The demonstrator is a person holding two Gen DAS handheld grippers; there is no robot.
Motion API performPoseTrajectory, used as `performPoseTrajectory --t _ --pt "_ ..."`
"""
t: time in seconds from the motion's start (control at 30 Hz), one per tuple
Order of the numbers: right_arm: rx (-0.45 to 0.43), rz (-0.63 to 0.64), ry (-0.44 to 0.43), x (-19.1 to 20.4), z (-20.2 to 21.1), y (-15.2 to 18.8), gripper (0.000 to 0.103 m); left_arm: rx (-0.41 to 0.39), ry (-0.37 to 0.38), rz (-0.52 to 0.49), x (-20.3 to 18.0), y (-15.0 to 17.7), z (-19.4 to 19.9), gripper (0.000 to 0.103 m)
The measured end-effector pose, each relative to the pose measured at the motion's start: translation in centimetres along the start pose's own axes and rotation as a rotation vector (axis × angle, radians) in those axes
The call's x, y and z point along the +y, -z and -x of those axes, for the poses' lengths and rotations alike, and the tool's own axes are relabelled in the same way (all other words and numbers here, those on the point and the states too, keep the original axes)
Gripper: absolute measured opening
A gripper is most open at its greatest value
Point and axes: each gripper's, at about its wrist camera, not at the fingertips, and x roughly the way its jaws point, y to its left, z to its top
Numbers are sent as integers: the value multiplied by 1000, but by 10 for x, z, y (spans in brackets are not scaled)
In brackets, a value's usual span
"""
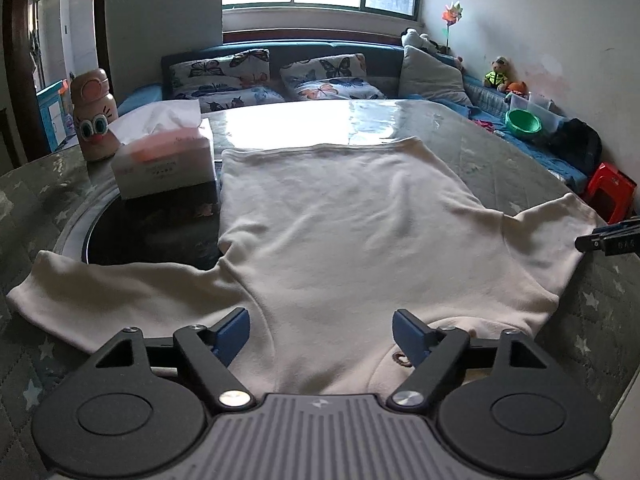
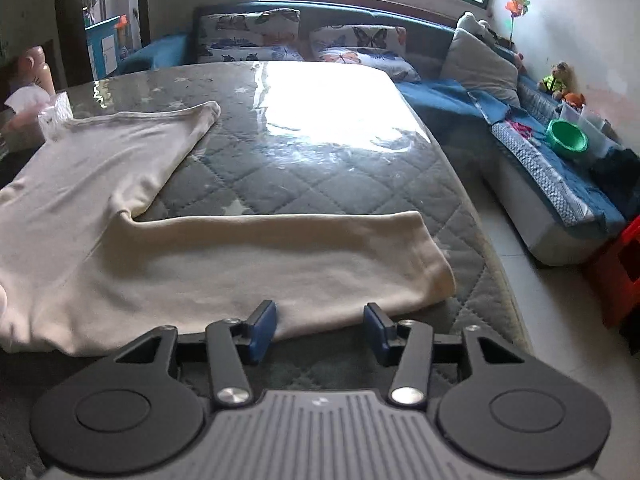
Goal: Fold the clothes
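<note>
I take the cream sweatshirt (image 1: 340, 232) as my landmark; it lies flat on the quilted grey table cover (image 1: 500, 160), sleeves spread out to both sides, hem pointing toward the window.

Farthest left of the sweatshirt, beyond its left sleeve (image 1: 120, 284), I see a pink bottle with cartoon eyes (image 1: 94, 116). Just right of that stands a tissue box (image 1: 166, 156), close beside the sweatshirt's left hem corner, though I cannot tell whether it touches the cloth.

Over the near, collar end of the sweatshirt I have my left gripper (image 1: 321, 336). Its blue pads (image 1: 232, 334) stand wide apart with the cloth lying beneath and between them; nothing is pinched, so this claw holds nothing.

Moving right, the sweatshirt's right sleeve (image 2: 280, 256) stretches flat toward the table's edge. My right gripper (image 2: 320, 330) sits at the near edge of that sleeve, roughly halfway open, with the pads clear of the fabric, so it grips nothing either. In the left wrist view, its dark tip (image 1: 608, 238) shows just beyond the sleeve's cuff.

Farther right of the sweatshirt, off the table, I see a blue-covered sofa (image 2: 560, 184) bearing a green bowl (image 2: 568, 138), and a red stool (image 1: 610, 190) on the floor.
</note>
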Motion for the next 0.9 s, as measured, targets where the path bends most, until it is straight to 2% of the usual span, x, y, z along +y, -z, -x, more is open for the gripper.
performPoseTrajectory --t 0.07,0.23,0.3,0.5,0.63,0.73,0.77,0.83,0.9 --pt "-12 -6 22 -5 2 -2 50 -10 -15 -14 -3 -1 1 92" --pt "-31 -70 100 -26 -5 -12 52 -26 -22 -45 -12 -5 2 97" --pt "-31 -86 121 -34 -10 -15 58 -34 -25 -52 -15 -6 3 100" --pt "-6 -120 131 -47 -26 -16 58 -47 -38 -58 -21 -9 3 103" --pt "-6 -141 96 -49 -25 -14 43 -47 -39 -52 -22 -9 1 103" --pt "-6 -160 69 -50 -24 -14 28 -44 -40 -51 -24 -8 0 103" --pt "-7 -162 64 -50 -24 -14 27 -42 -40 -50 -24 -8 -1 103" --pt "-14 -169 62 -51 -22 -14 14 -39 -39 -47 -25 -8 -2 103" --pt "-23 -189 60 -52 -19 -14 7 -35 -34 -46 -25 -7 -3 103"
